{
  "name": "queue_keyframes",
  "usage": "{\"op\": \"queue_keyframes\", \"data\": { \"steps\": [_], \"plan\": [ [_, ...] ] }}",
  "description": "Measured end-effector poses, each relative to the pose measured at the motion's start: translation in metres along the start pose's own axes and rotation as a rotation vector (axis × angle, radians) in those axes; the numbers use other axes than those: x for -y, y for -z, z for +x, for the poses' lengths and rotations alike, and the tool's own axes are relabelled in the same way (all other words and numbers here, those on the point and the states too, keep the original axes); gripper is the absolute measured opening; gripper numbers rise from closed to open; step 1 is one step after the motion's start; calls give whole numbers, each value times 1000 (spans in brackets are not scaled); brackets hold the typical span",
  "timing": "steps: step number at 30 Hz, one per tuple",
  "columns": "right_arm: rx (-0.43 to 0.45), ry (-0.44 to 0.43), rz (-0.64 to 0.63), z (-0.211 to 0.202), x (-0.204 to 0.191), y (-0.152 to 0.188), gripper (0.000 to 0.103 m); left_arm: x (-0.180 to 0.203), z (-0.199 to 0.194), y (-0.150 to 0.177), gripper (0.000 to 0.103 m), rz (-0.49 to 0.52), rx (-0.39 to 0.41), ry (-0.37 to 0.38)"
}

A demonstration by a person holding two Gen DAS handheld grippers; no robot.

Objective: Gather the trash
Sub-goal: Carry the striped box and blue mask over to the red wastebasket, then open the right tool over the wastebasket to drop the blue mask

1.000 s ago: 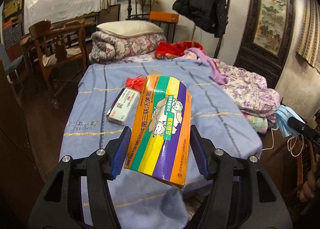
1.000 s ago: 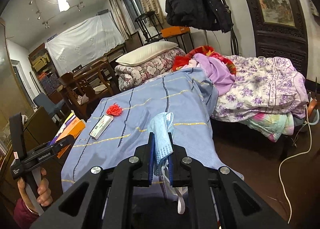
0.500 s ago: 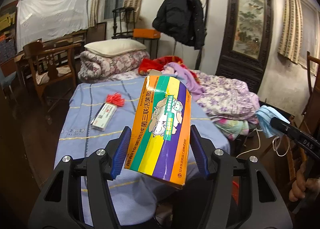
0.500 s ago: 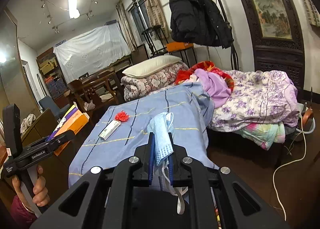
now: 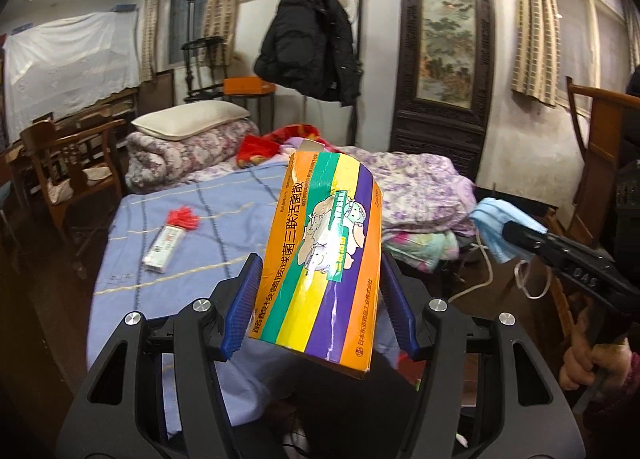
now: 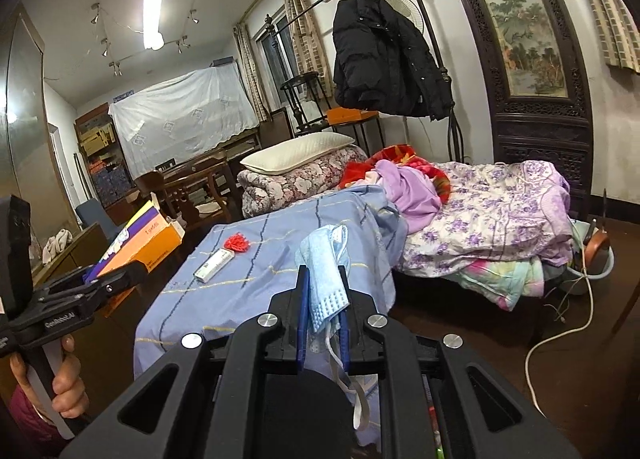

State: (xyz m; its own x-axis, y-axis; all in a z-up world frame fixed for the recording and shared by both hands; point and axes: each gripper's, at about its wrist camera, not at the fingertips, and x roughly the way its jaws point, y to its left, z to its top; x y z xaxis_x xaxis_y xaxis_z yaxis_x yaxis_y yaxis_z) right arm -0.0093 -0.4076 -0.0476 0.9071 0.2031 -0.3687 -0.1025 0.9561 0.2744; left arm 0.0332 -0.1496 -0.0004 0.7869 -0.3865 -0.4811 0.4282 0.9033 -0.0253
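Trash was already in both claws, so the job at hand looked like carrying it to a bin, though no bin showed in either view. The left claw (image 5: pixel 320 295) squeezed a striped medicine box (image 5: pixel 324 259) from both sides, and the box stood tall and leaned a bit to the right. The right claw (image 6: pixel 323 299) was pinched tight on a blue face mask (image 6: pixel 326 263), with the white ear loops (image 6: pixel 344 375) hanging loose under it.

To do it well, the person should hold both squeezes firm and move slowly, because the box was thin card and could slip or bend. The loops could catch on something, so the mask should stay clear of the bed (image 6: pixel 280 259) and the white cord (image 6: pixel 560 335) on the floor.

Two more bits were lying on the blue sheet, well away from both claws: a small white box (image 6: pixel 214 265) and a red scrap (image 6: pixel 237 241) touching its far end. Those probably had to wait until the claws were free
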Motion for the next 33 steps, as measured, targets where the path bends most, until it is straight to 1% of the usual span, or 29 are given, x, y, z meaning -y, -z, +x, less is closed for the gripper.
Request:
{"op": "queue_keyframes", "data": {
  "steps": [4, 10, 15, 17, 18, 19, 20, 21, 23, 25, 27, 31, 33],
  "plan": [
    [-41, 13, 23, 0, 14, 8, 14, 15, 6, 3, 58, 27, -19, 35],
    [-158, 65, 83, 15, 51, 31, 14, 29, 21, 7, 58, 46, -56, 72],
    [-269, 123, 150, 41, 87, 65, 15, 40, 38, 12, 58, 55, -100, 101],
    [-333, 143, 193, 56, 104, 84, 16, 43, 50, 16, 58, 64, -125, 112],
    [-384, 149, 220, 67, 114, 97, 21, 46, 57, 17, 58, 68, -139, 119],
    [-412, 144, 235, 73, 119, 104, 26, 48, 60, 19, 58, 69, -148, 124],
    [-451, 140, 266, 82, 127, 114, 40, 50, 67, 21, 58, 70, -163, 133],
    [-469, 145, 296, 87, 134, 121, 51, 52, 74, 22, 58, 72, -177, 139],
    [-463, 163, 348, 88, 143, 132, 52, 55, 83, 25, 58, 77, -196, 146],
    [-458, 159, 357, 86, 145, 133, 52, 60, 92, 26, 58, 82, -216, 157],
    [-429, 168, 356, 81, 149, 130, 53, 64, 98, 27, 58, 89, -229, 164],
    [-341, 180, 363, 61, 156, 112, 57, 81, 112, 31, 58, 124, -260, 187],
    [-283, 197, 354, 45, 159, 102, 61, 94, 119, 34, 58, 151, -279, 205]
  ]
}}
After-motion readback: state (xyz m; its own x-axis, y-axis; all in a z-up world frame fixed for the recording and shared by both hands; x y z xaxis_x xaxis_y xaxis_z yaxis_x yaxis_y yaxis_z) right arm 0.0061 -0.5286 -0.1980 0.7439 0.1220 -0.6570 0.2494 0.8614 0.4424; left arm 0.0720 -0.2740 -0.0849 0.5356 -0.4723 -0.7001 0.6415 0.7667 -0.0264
